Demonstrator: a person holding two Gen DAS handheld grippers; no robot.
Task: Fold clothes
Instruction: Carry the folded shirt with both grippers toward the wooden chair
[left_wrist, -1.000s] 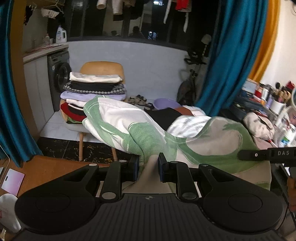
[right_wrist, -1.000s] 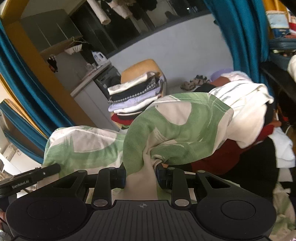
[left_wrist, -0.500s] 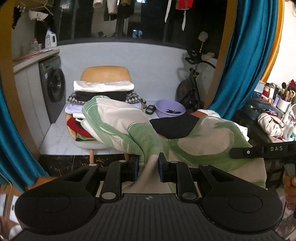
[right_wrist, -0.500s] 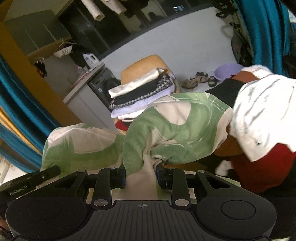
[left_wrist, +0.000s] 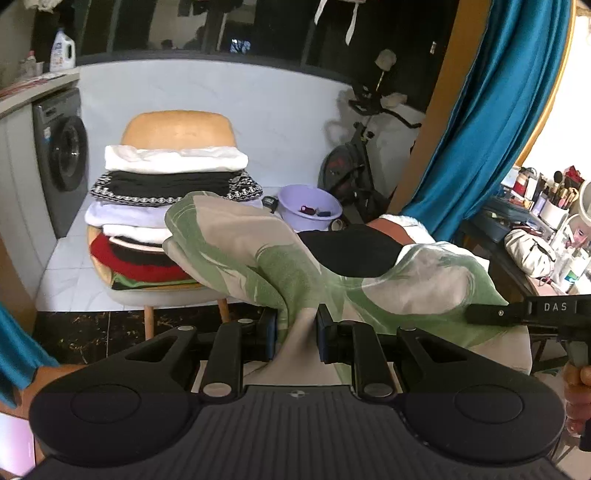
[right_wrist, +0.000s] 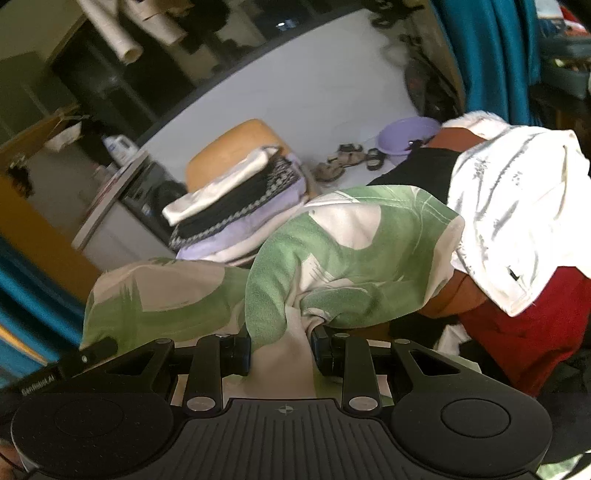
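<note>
A green-and-cream patterned garment (left_wrist: 266, 258) hangs bunched between both grippers, held up in the air. My left gripper (left_wrist: 297, 334) is shut on one edge of it. My right gripper (right_wrist: 280, 349) is shut on another edge of the same garment (right_wrist: 351, 251). The right gripper's arm shows at the right of the left wrist view (left_wrist: 528, 314); the left gripper's arm shows at the lower left of the right wrist view (right_wrist: 74, 365). A stack of folded clothes (left_wrist: 173, 206) sits on a wooden chair (left_wrist: 177, 129) straight ahead, beyond the garment.
A heap of unfolded clothes, white (right_wrist: 517, 206), red (right_wrist: 535, 325) and black (left_wrist: 351, 247), lies to the right. A washing machine (left_wrist: 62, 155), purple basin (left_wrist: 310, 206), exercise bike (left_wrist: 354, 173), teal curtain (left_wrist: 487, 110) and a cluttered side table (left_wrist: 535, 221) surround the area.
Both grippers, still shut on the garment, have swung toward the chair, so the folded stack now sits nearer and more centred. The white shirt looms larger in the right wrist view.
</note>
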